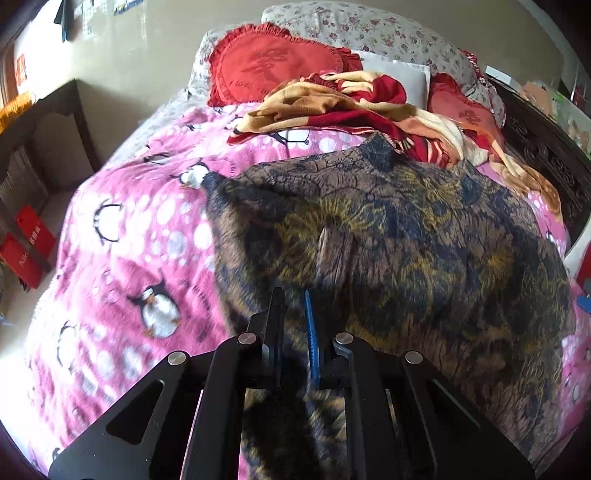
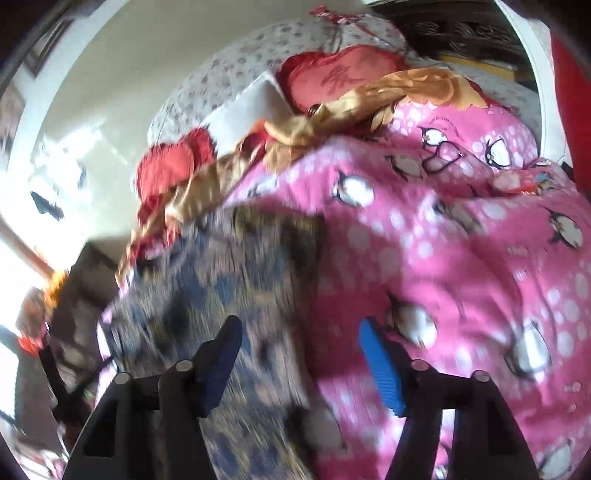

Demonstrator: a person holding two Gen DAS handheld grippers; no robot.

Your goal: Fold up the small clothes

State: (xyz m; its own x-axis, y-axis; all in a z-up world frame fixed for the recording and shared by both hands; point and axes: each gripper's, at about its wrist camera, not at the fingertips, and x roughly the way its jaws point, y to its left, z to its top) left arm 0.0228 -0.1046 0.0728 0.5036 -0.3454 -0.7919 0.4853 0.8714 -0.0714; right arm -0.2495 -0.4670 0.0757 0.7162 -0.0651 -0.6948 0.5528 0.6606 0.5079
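The garment (image 1: 406, 236) is brown with a dark blue and mustard-yellow floral print. The blanket (image 1: 122, 258) is pink, dotted white, with black-and-white penguins. The heart-shaped cushion (image 1: 273, 62) is red, and the pillow (image 1: 369, 29) is pale with small flowers.

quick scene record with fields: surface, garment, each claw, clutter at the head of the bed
surface: pink penguin blanket covering the bed
garment: dark brown, blue and gold patterned cloth, spread over the blanket
left claw: nearly closed, a fold of the patterned cloth between its fingers
right claw: open, fingers apart over the cloth's edge, pads not pressing on it
clutter: red heart cushion, red and tan blanket bunched up, floral pillow
image quality: right wrist view blurred
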